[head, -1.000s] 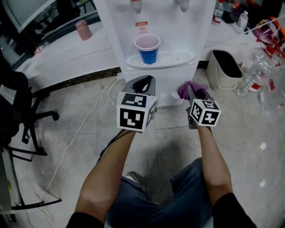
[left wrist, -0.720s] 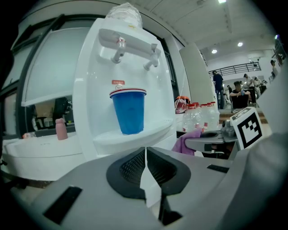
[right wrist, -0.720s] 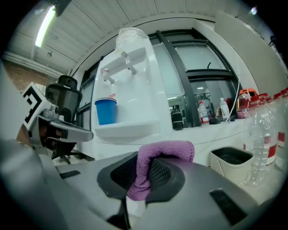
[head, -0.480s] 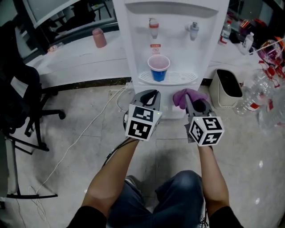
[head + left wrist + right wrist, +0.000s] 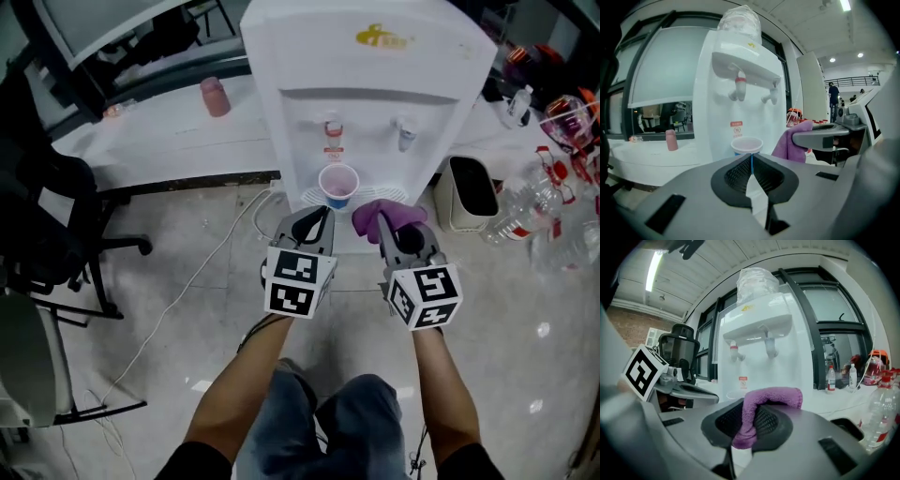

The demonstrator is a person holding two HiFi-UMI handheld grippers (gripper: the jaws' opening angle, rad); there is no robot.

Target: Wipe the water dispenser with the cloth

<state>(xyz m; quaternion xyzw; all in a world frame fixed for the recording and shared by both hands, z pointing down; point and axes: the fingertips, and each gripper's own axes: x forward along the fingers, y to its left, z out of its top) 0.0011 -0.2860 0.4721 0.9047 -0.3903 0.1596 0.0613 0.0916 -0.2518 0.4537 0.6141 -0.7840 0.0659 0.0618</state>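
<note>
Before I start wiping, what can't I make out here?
- Cup contents: too small in head view; left gripper hides its lower part in left gripper view.
- Red label print: too small everywhere.
- Water dispenser lower front: behind left gripper, right gripper and cloth, head view.

White water dispenser with a gold badge, one red tap and one grey. The cup is blue (pink-tinted inside), the cloth purple. The grey left gripper and right gripper bear black-and-white square-patterned cubes. Pale veined floor; pink bottle.
</note>
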